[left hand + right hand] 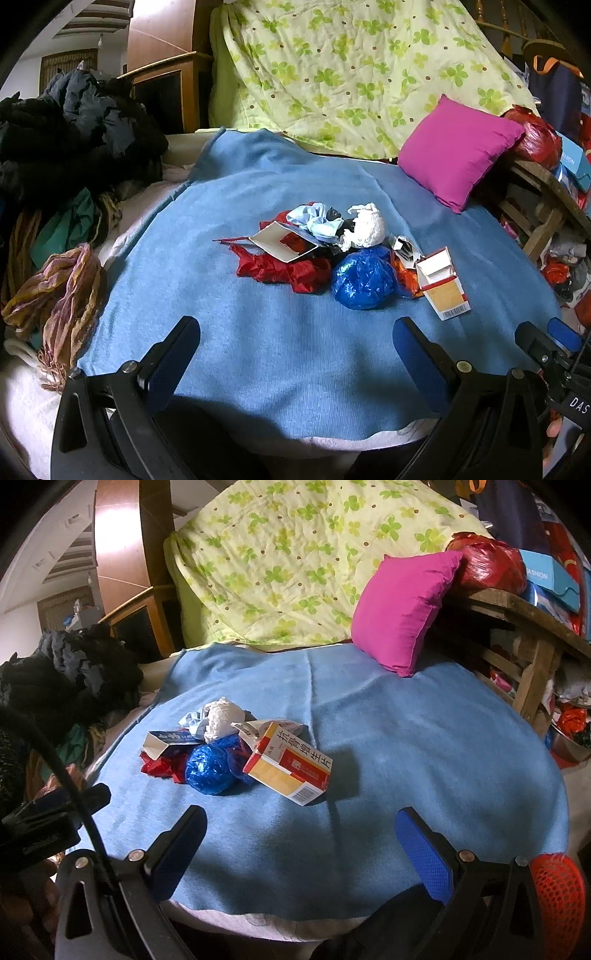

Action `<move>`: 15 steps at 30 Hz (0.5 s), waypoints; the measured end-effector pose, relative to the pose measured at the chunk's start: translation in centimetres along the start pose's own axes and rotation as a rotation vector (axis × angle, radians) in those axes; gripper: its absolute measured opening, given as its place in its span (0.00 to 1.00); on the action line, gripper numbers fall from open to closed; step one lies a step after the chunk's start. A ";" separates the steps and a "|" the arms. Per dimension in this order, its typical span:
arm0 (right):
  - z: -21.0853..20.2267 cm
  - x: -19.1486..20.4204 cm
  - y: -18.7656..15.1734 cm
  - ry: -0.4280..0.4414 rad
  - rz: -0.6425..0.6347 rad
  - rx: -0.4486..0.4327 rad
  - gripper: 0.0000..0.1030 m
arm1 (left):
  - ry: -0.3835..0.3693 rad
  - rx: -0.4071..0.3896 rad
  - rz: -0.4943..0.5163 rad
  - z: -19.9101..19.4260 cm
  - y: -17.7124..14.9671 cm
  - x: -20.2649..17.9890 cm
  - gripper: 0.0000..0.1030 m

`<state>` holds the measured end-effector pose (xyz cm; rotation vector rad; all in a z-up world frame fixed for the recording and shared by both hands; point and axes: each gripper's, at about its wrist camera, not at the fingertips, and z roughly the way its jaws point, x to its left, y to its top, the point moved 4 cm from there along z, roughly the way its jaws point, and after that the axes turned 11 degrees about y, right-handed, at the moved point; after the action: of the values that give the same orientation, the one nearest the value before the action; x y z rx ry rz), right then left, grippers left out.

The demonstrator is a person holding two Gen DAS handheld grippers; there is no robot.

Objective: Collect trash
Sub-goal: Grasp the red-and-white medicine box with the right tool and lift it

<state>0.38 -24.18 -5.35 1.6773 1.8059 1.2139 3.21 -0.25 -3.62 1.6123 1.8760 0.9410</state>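
Observation:
A small heap of trash lies on a blue blanket (258, 350). It holds a crumpled blue plastic ball (364, 278), red crumpled plastic (284, 269), a white paper wad (364, 225), a light blue rag (314, 219), a flat white card box (284, 242) and an open red, white and yellow medicine carton (443, 284). My left gripper (295, 339) hovers open in front of the heap, nothing between its fingers. In the right wrist view the carton (291, 770) and the blue ball (208, 770) lie ahead and left of my open right gripper (301, 830).
A magenta cushion (458, 151) and a green clover quilt (351, 66) stand behind the heap. Dark clothes (74, 129) and scarves (62, 295) pile up on the left. A wooden bench (517, 627) with a red bag (487, 565) stands right. A red mesh basket (557, 897) sits bottom right.

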 end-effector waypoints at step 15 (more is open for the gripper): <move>0.7 -0.6 -0.5 -0.008 0.006 0.021 1.00 | -0.030 0.006 -0.033 0.7 -0.4 0.2 1.00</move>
<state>0.73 -24.47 -6.34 1.6978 1.8159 1.1927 3.45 0.05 -4.41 1.5848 1.8808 0.8929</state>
